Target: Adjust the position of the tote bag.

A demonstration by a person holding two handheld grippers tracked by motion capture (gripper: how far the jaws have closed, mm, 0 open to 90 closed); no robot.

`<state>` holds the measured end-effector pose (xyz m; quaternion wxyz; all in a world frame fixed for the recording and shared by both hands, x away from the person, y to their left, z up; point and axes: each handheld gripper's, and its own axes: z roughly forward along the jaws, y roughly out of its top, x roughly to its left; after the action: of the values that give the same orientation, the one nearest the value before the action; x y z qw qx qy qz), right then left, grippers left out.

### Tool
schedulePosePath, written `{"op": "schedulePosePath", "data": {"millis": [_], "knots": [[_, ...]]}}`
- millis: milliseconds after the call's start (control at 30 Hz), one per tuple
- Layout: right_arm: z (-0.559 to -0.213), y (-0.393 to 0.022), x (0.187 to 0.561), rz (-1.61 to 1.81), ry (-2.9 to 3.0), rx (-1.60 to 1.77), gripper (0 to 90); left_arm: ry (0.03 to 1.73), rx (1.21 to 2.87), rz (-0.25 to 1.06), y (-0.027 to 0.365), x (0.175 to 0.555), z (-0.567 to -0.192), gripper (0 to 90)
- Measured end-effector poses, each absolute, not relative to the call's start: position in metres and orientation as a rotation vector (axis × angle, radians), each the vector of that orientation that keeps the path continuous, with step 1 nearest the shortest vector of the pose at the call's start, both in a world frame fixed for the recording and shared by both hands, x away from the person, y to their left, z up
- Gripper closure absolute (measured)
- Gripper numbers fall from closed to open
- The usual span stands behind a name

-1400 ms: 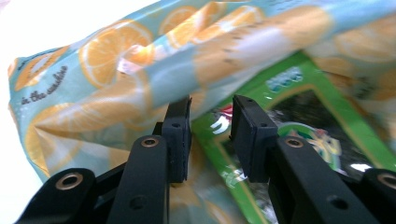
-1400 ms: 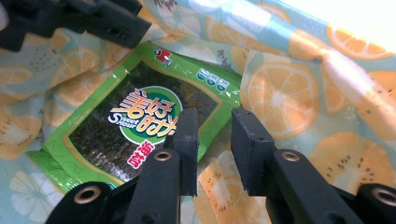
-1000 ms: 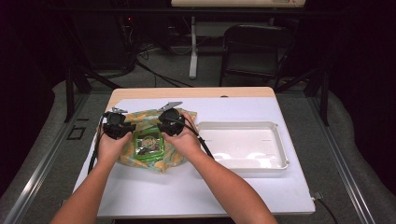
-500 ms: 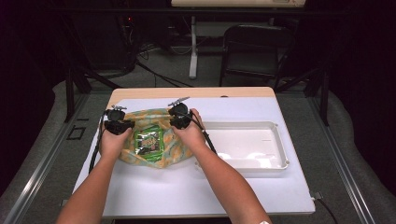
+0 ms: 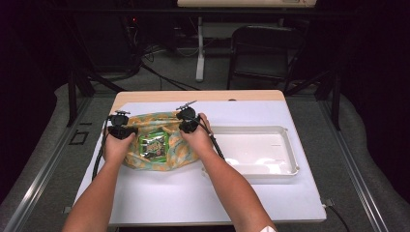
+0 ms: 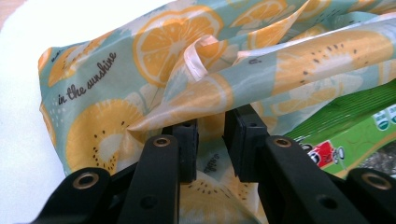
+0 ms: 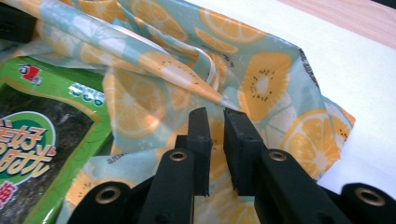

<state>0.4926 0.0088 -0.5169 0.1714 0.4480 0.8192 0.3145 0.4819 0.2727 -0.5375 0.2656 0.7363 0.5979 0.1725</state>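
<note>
A cloth bag [image 5: 159, 163] printed with orange and kiwi slices lies open on the white table cover, with a green snack packet [image 5: 153, 145] inside it. My left gripper [image 5: 121, 129] is at the bag's left rim. In the left gripper view its jaws [image 6: 211, 123] have closed in over the last second and pinch a raised fold of the bag [image 6: 154, 37], with the packet [image 6: 355, 135] to the right. My right gripper [image 5: 187, 121] is at the right rim. Its jaws [image 7: 212, 114] have just been closing and stand narrowly apart around a fold of the bag [image 7: 271, 79], beside the packet [image 7: 32, 135].
A shallow white tray [image 5: 290, 150] sits right of the bag, near my right forearm. The white cover [image 5: 193, 193] spreads toward the front edge. A wooden strip [image 5: 203, 95] runs along the table's far side, with a dark chair [image 5: 261, 53] on the floor beyond.
Both hands have slid away from me to the bag's far rim and sunk toward it. The jaws of both grippers have narrowed around the fabric.
</note>
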Motion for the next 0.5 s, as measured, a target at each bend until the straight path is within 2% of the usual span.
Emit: {"op": "schedulePosePath", "data": {"millis": [500], "knots": [[-0.528, 0.008, 0.497, 0.794, 2.358, 1.293, 84.7, 1.654, 1.996, 0.423, 0.280, 0.484, -0.544, 76.0]]}}
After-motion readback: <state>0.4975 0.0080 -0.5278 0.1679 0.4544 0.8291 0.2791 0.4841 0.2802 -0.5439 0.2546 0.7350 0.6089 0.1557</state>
